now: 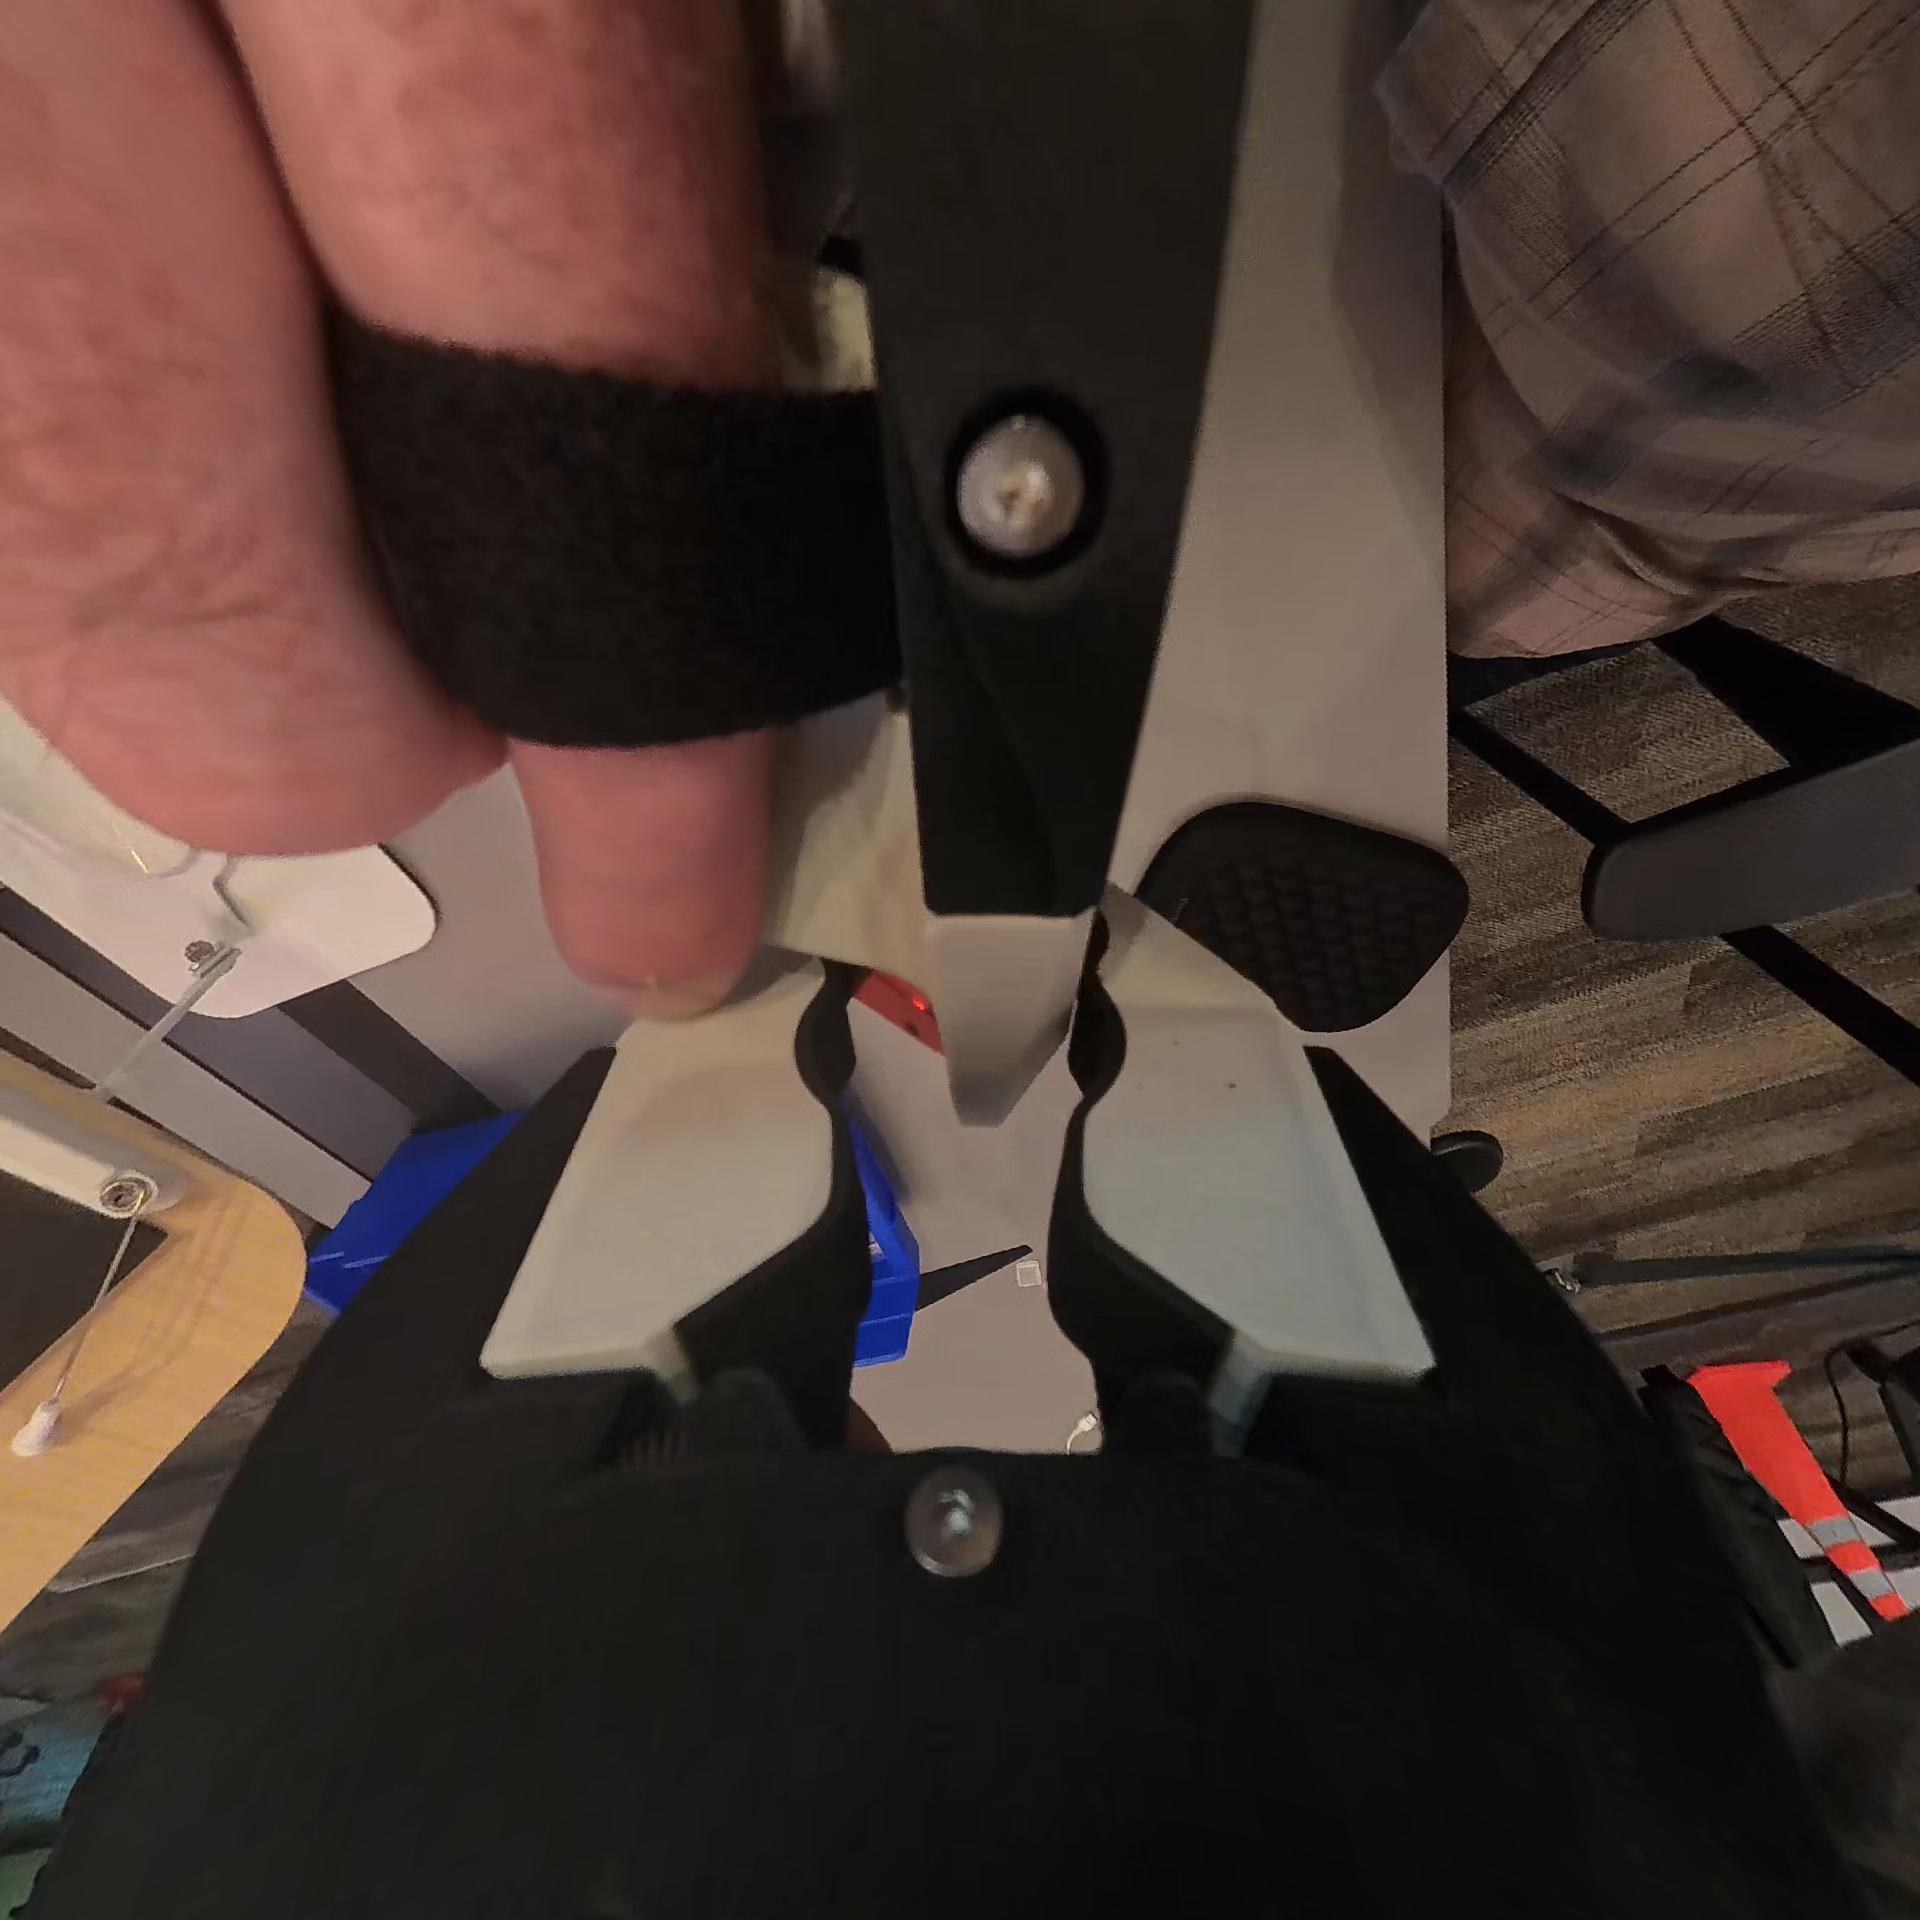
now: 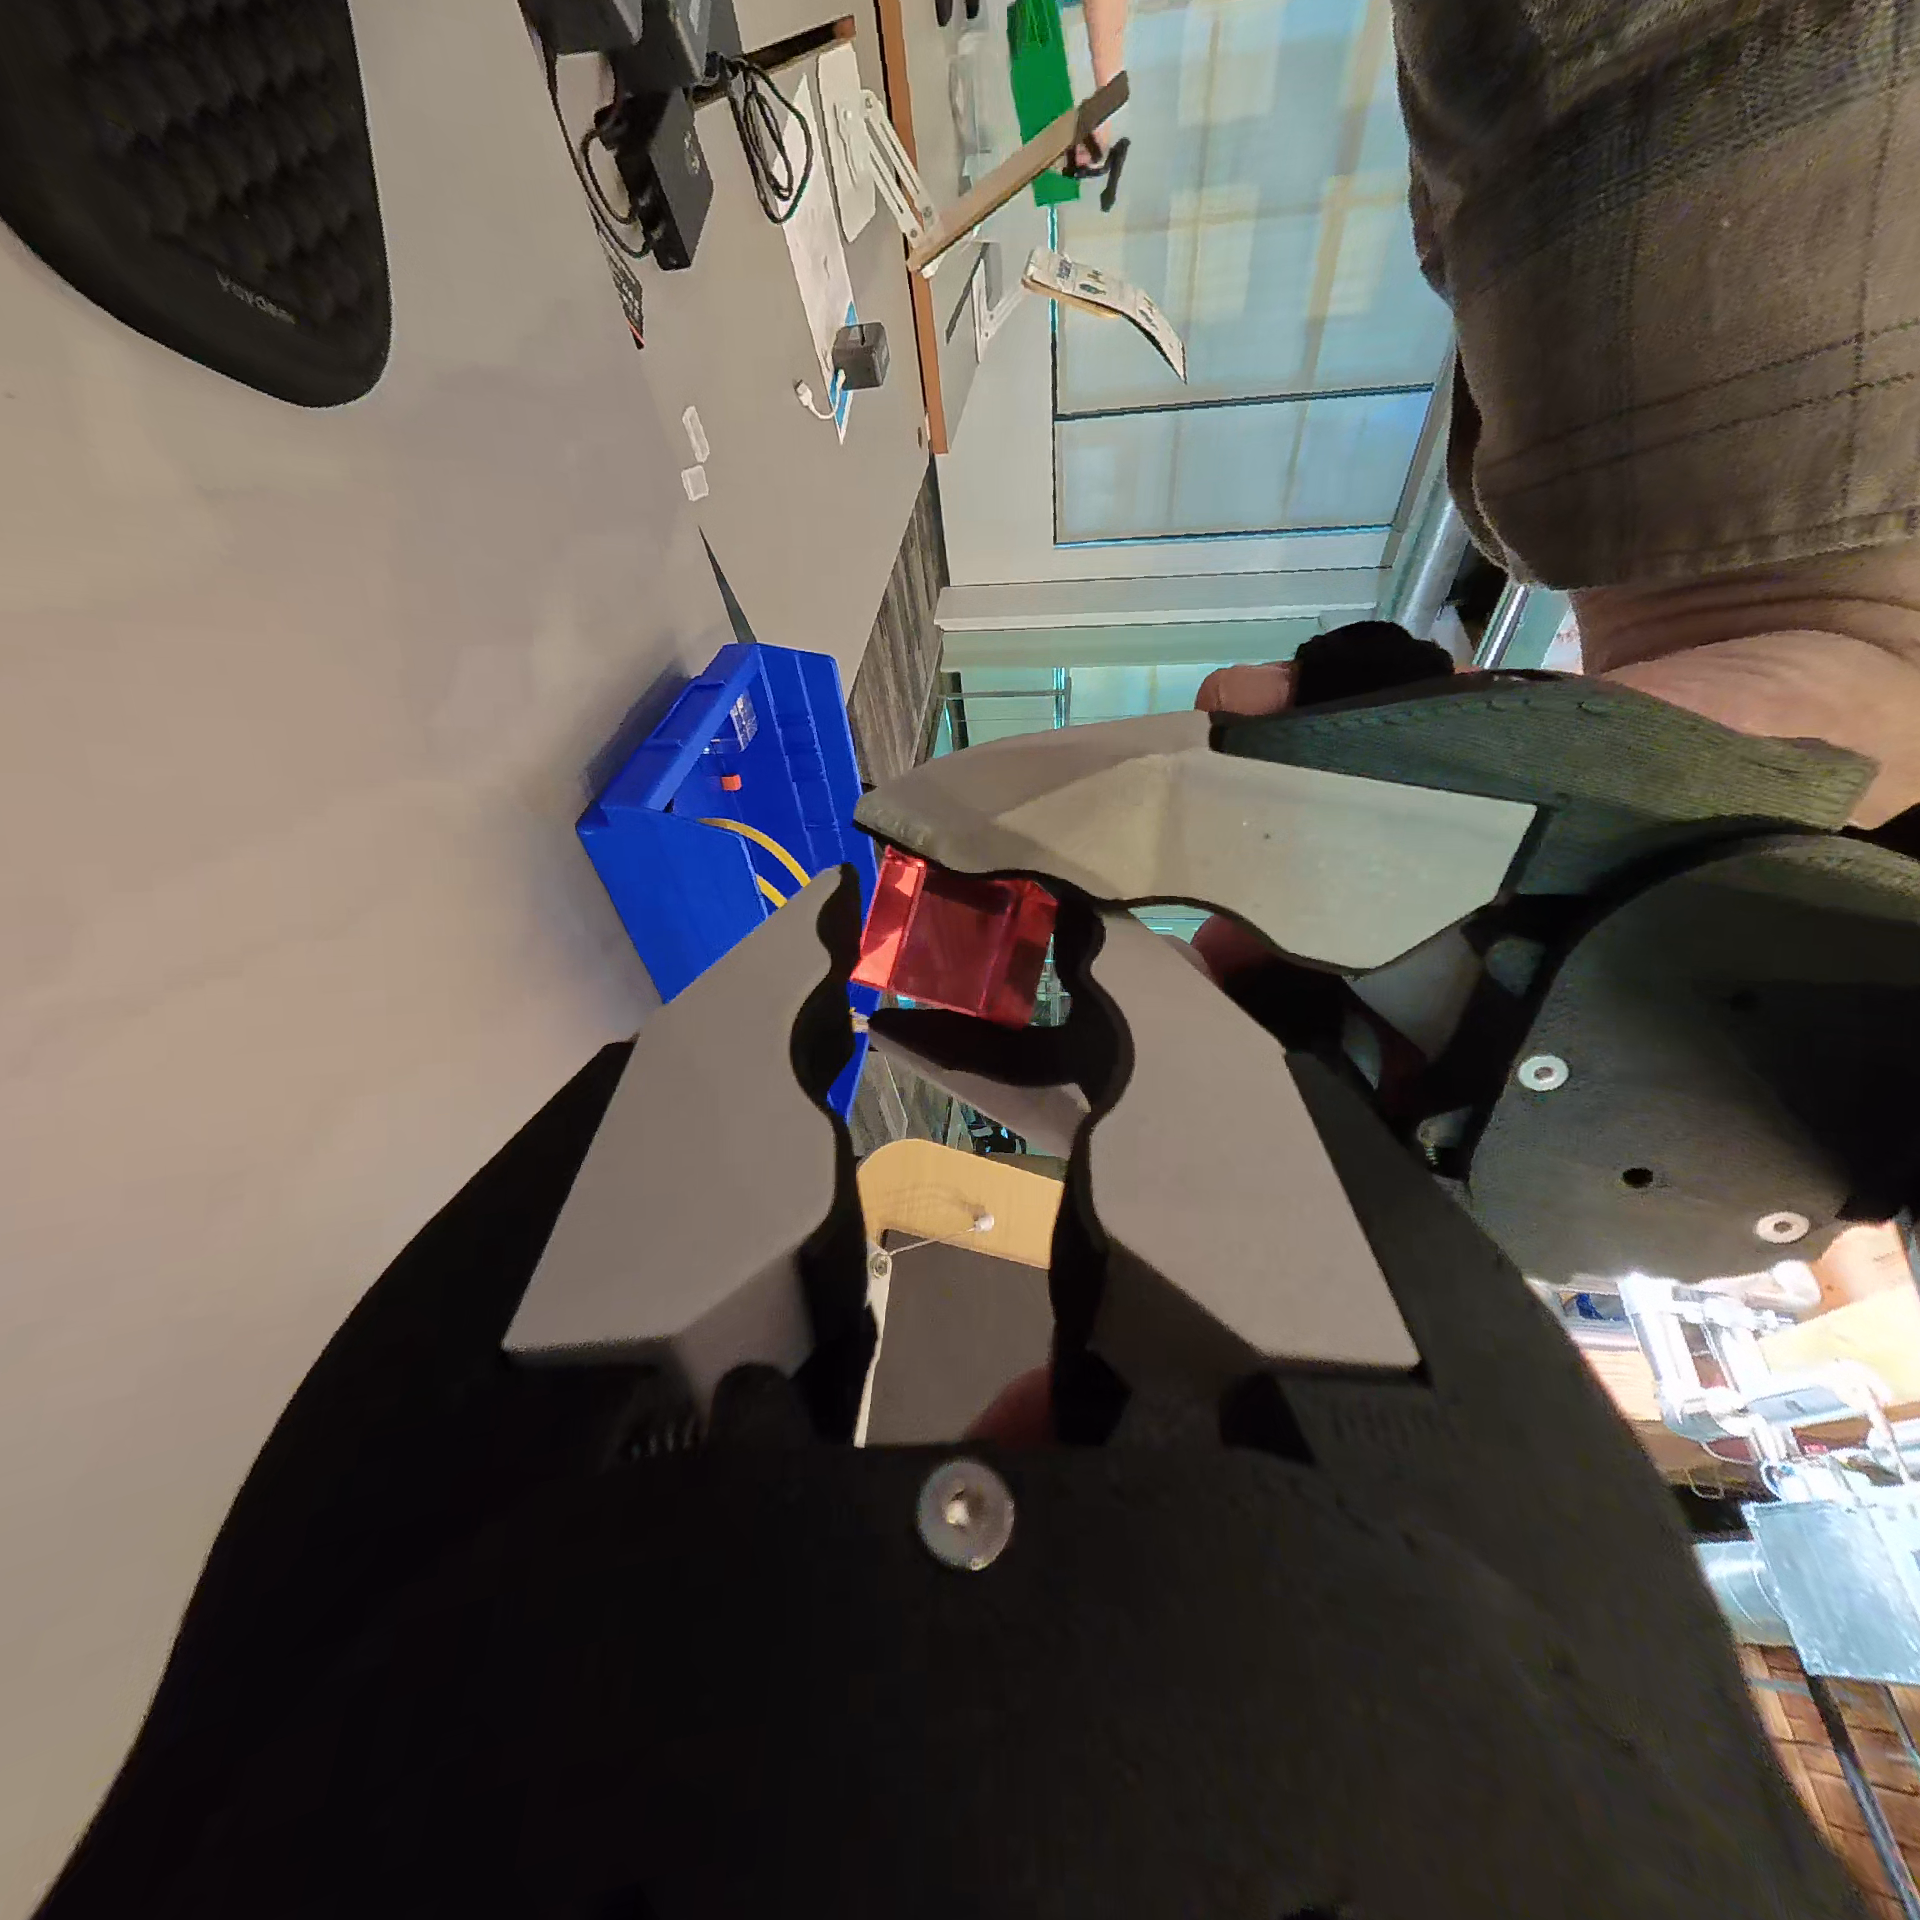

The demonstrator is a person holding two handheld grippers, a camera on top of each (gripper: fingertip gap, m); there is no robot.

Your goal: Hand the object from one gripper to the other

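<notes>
The red block (image 2: 951,945) sits pinched in the left gripper (image 2: 914,914), held in the air off the table's (image 2: 260,727) edge; it lies just ahead of the right gripper (image 2: 961,935), whose jaws stand open around it.

Very little writing shows, and none of it is clear. In the right wrist view a black textured pad (image 2: 197,177) lies on the grey counter (image 2: 312,727), up and to the left of the jaws; it bears a short pale mark near its lower edge, too small and turned to make out. Farther off, beyond the jaws, printed sheets (image 2: 1107,301) hang by the window, their print blurred. A white paper (image 2: 821,239) on the counter shows faint lines only. In the left wrist view no writing can be made out.
</notes>
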